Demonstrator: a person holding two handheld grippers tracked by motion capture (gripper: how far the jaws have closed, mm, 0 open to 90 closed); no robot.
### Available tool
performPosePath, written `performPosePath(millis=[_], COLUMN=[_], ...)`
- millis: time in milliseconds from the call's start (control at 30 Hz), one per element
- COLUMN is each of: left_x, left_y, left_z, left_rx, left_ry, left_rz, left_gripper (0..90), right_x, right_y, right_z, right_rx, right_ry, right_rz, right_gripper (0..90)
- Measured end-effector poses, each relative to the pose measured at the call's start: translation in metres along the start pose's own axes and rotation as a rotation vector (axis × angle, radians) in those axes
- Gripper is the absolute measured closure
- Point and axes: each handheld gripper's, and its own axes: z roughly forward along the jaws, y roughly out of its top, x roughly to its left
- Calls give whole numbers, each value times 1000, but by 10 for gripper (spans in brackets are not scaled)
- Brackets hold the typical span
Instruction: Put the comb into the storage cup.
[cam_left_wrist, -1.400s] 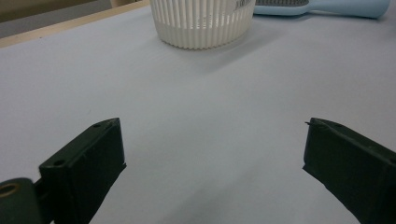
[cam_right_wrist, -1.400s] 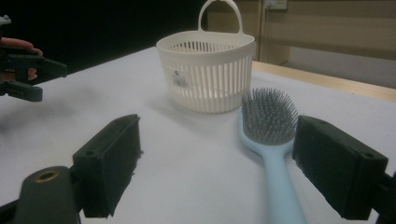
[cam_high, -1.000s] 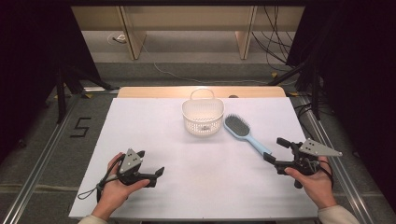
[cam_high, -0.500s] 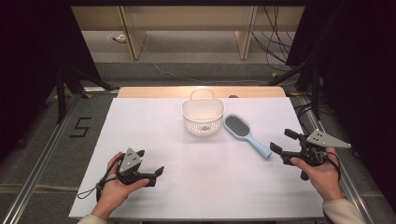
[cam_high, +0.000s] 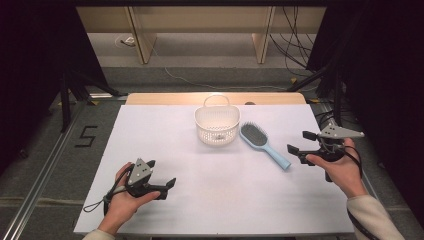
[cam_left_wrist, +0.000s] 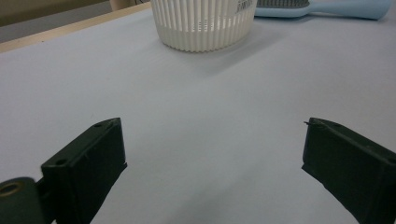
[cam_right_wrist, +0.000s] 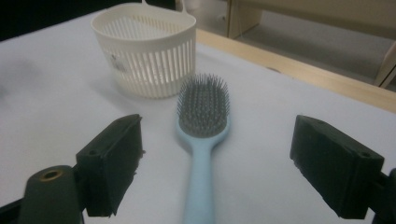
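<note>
Hairbrush (cam_high: 264, 145), light blue with grey bristles facing up, lies flat on the white surface (cam_high: 225, 195), its handle end pointing toward the right gripper (cam_high: 301, 142). That gripper's fingers (cam_high: 293, 149) are spread wide and hold nothing. In the right gripper view the handle (cam_right_wrist: 200, 186) runs up between the two black fingers (cam_right_wrist: 114, 163) without touching either, and the bristle head (cam_right_wrist: 204, 109) lies farther ahead. In the high view the gripper sits just right of the handle tip, held in the person's right hand (cam_high: 336, 167) near the surface's right edge.

Left gripper (cam_high: 160, 177) also has its fingers (cam_left_wrist: 88, 163) wide apart and empty, with only bare white surface between them in the left gripper view. The left hand (cam_high: 125, 200) holds it low near the front left of the surface, well apart from the hairbrush.

Beside the brush head, on its left and close to it, stands a white slotted basket (cam_high: 217, 125) with a loop handle, upright near the far middle of the surface. A wooden strip (cam_high: 170, 98) borders the far edge.
</note>
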Motion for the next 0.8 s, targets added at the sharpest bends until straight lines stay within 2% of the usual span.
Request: performPosePath(millis=[267, 633, 800], left_x=[0, 0, 0], left_y=[0, 0, 0], left_z=[0, 1, 1], left_rx=[-1, -1, -1], left_ry=[-4, -6, -7], left_rz=[-2, -4, -5], left_gripper=[52, 54, 55], right_x=[-5, -5, -6], right_y=[10, 12, 14], right_z=[24, 57, 67], right_rx=[150, 342, 384], right_ry=[29, 50, 52], right_rz=[-20, -36, -38], right_gripper=[177, 186, 188])
